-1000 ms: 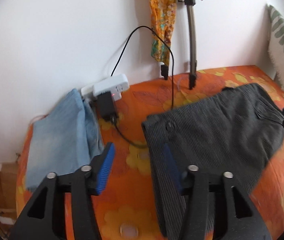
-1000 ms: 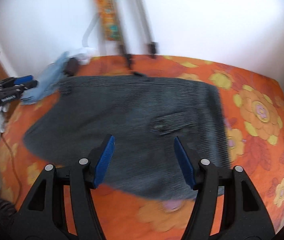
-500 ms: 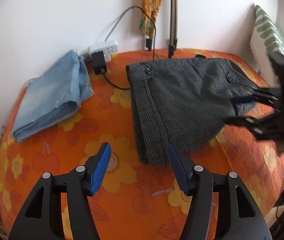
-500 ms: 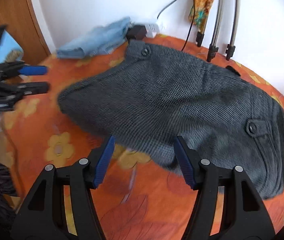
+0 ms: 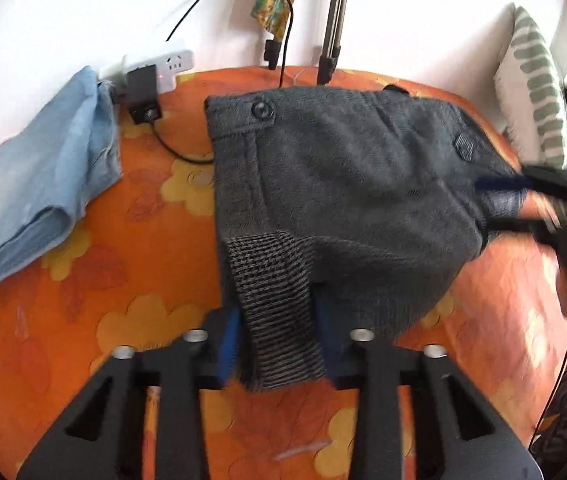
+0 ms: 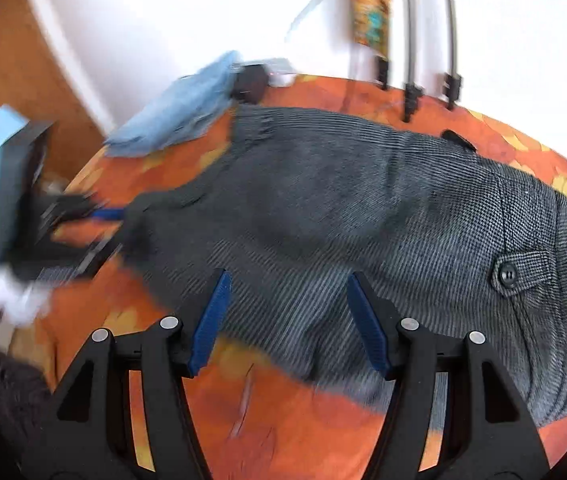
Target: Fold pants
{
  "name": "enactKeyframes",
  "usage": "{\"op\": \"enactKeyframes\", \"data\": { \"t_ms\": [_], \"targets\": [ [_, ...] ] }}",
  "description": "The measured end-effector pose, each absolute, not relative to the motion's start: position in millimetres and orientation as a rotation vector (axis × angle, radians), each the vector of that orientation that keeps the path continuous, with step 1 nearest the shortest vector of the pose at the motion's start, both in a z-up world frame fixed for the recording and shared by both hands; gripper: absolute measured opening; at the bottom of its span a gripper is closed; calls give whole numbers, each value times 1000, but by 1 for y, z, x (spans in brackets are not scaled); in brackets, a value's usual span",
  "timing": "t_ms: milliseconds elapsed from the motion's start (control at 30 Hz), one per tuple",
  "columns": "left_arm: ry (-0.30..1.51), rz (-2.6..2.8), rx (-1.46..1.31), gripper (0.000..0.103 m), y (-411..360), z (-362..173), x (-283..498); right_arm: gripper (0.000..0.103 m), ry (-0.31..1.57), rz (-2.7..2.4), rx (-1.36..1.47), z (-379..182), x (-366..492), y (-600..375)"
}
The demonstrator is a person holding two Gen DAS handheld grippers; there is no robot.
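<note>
Dark grey pants (image 5: 343, 184) lie folded on the orange flowered bedspread (image 5: 83, 300). My left gripper (image 5: 277, 340) is shut on the near corner of the pants, with the cloth pinched between its blue pads. In the right wrist view the pants (image 6: 363, 216) spread across the middle. My right gripper (image 6: 287, 320) is open, its blue pads over the near edge of the pants with nothing between them. The left gripper also shows blurred at the left of the right wrist view (image 6: 99, 220), at the pants' corner. The right gripper shows blurred at the pants' right edge in the left wrist view (image 5: 523, 200).
Folded light-blue jeans (image 5: 39, 184) lie at the far left. A white power strip (image 5: 163, 68) with a black adapter (image 5: 143, 92) and cable sits by the wall. Tripod legs (image 5: 329, 44) stand at the back. A striped pillow (image 5: 539, 92) leans at the right.
My left gripper moved in to the pants' near corner and shut on it. My right gripper shifted toward the pants' edge and stayed open.
</note>
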State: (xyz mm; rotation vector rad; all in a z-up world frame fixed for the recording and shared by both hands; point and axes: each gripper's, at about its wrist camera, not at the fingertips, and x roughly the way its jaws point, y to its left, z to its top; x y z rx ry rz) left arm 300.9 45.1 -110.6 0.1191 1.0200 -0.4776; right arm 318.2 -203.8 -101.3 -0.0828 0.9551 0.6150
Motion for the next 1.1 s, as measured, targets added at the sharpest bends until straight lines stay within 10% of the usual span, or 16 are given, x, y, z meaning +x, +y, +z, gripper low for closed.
{"op": "enactKeyframes", "data": {
  "t_ms": [500,567,700,867,1100],
  "targets": [
    [1014,-492,92,18,38,-101,328,63,802,563,-613,-144,277,-125],
    [1012,-487,90,18,41,-100,330,37,800,515,-663,-149,288,-120],
    [1001,-471,85,22,47,-91,334,22,897,587,-496,-128,321,-131],
    [962,-441,58,44,60,-71,327,24,1046,675,-157,-105,375,-168],
    [897,-473,148,44,51,-53,275,46,1035,690,-11,-94,361,-206]
  ]
}}
